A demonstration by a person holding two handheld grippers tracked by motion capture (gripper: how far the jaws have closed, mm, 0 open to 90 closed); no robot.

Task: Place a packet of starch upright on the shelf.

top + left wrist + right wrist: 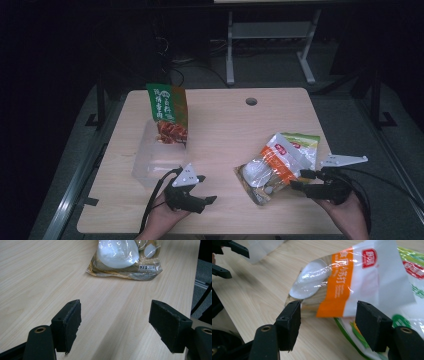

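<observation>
**Orange-banded snack bag, near the table's right edge**

So the orange-and-white bag [272, 167] lies flat on the wooden table [225, 130], toward the front-right corner, tilted diagonally. It's clear plastic with an orange band, a red logo patch and white round pieces showing through. It sits partly on top of a green-and-white bag [305, 142], which pokes out toward the right edge. Both look sealed and a bit crinkly.
</observation>
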